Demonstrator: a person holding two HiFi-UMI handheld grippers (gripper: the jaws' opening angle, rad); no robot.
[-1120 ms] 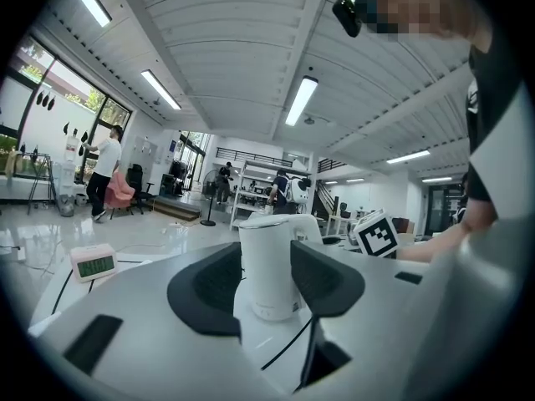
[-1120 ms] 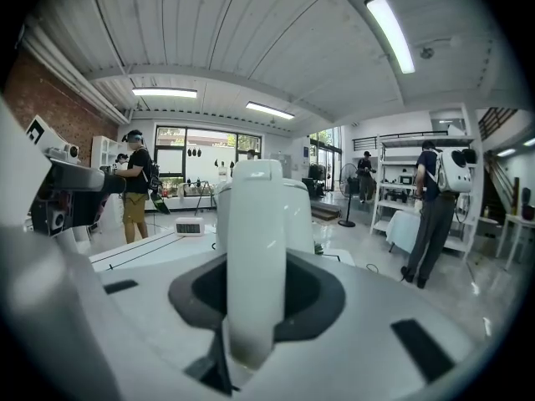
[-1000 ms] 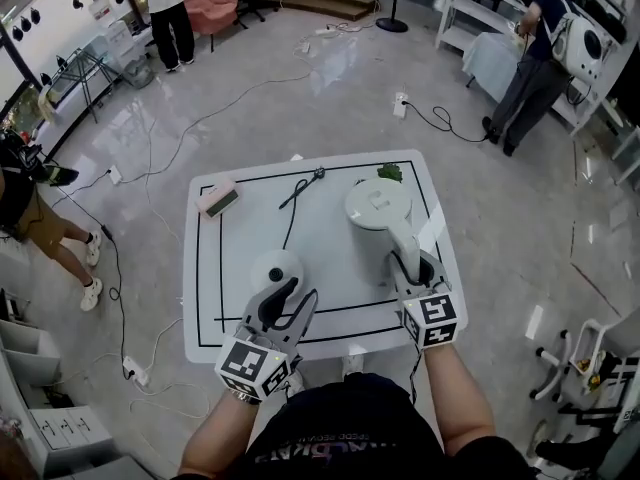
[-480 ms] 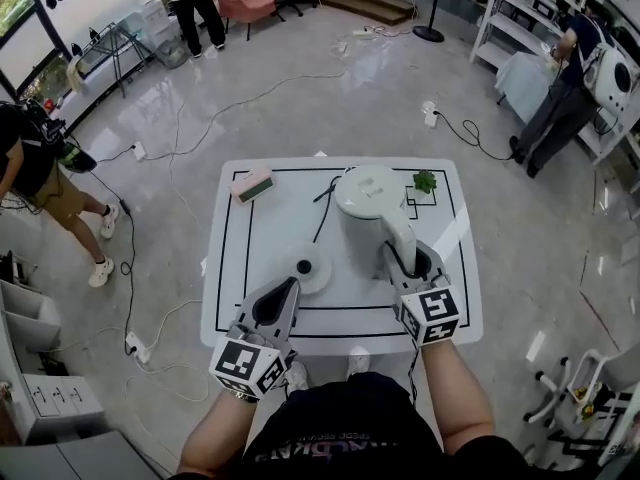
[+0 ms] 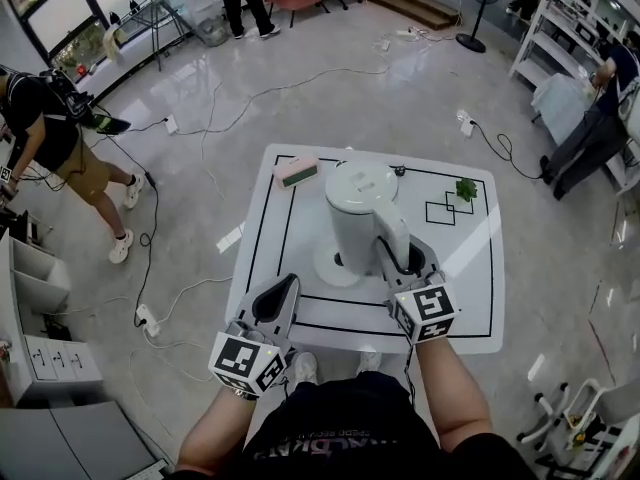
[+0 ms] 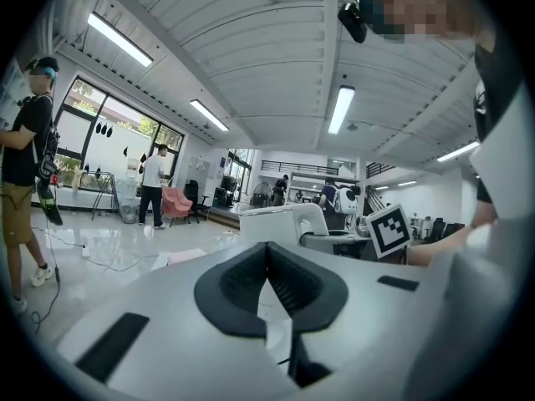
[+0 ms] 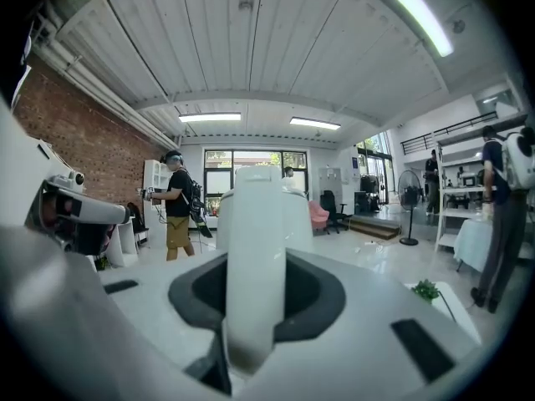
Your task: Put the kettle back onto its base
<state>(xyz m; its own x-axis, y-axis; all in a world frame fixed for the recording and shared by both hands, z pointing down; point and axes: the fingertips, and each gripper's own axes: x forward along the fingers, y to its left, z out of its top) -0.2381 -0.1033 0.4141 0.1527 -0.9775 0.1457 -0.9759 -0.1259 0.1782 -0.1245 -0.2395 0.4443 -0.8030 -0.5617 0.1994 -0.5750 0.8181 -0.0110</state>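
Observation:
The white kettle (image 5: 358, 213) stands upright over its round white base (image 5: 328, 267), which shows at its lower left; I cannot tell whether it is seated. My right gripper (image 5: 406, 256) is shut on the kettle's handle (image 7: 253, 257), which fills the gap between the jaws of the right gripper (image 7: 253, 324) in the right gripper view. My left gripper (image 5: 288, 284) is shut and empty at the table's front left edge, apart from the base. In the left gripper view, the left gripper (image 6: 267, 266) has its pads pressed together, with the kettle (image 6: 280, 222) beyond.
The white table (image 5: 462, 278) has black lines marked on it. A pink and green block (image 5: 297, 171) lies at its far left, a green sprig (image 5: 465, 189) at the far right, and a black cord end (image 5: 398, 171) behind the kettle. Cables cross the floor, and people stand around the room.
My right gripper has carried the kettle leftward to over the base. My left gripper has shut and drawn back from the base toward the table's front edge.

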